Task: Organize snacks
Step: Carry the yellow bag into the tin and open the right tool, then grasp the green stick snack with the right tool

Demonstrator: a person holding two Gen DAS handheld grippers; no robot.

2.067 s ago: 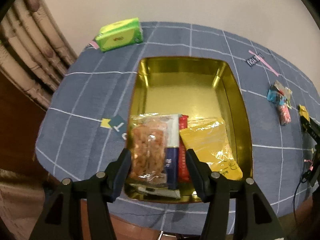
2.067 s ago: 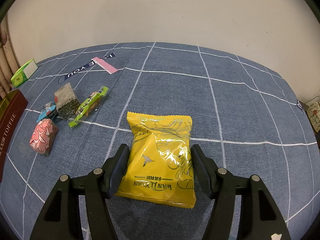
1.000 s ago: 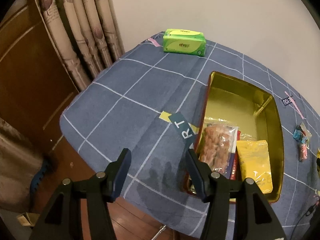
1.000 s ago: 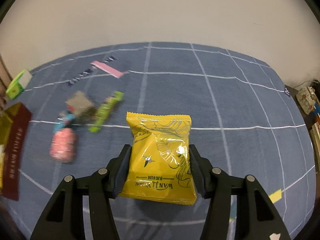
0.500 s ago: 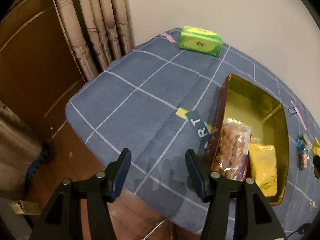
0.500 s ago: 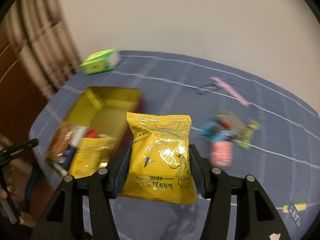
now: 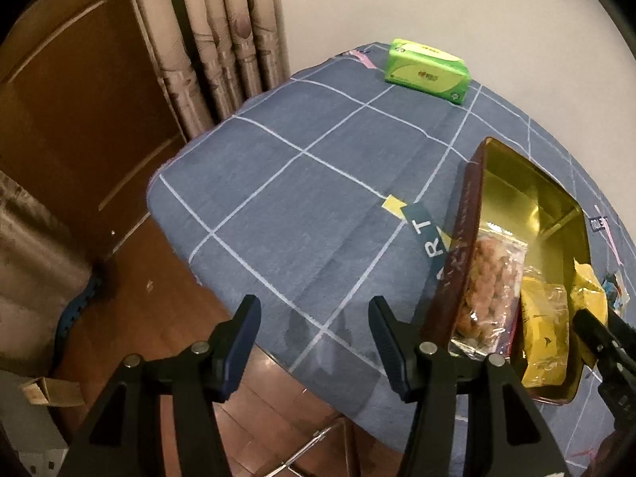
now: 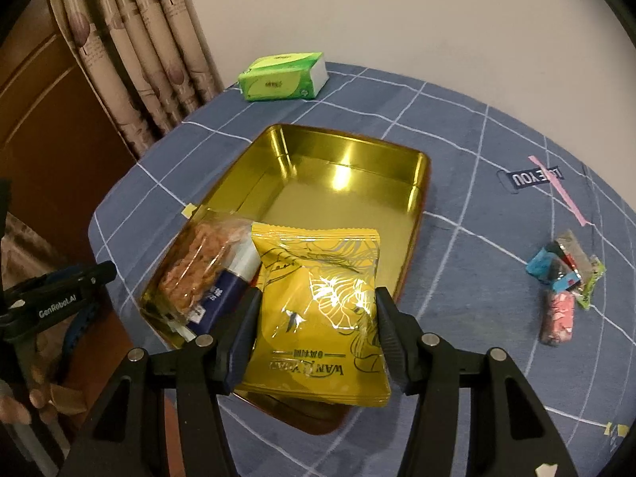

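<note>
Right claw (image 8: 314, 332) pinching yellow snack bag (image 8: 318, 306), now carried from bare cloth to above gold tin (image 8: 349, 159). Ready to drop in. Left claw (image 7: 314, 334) spread, empty, moved aside.

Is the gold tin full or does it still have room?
Partly filled. The gold tin holds a clear cookie bag and other packets at its near end; the far half shows bare metal.
</note>
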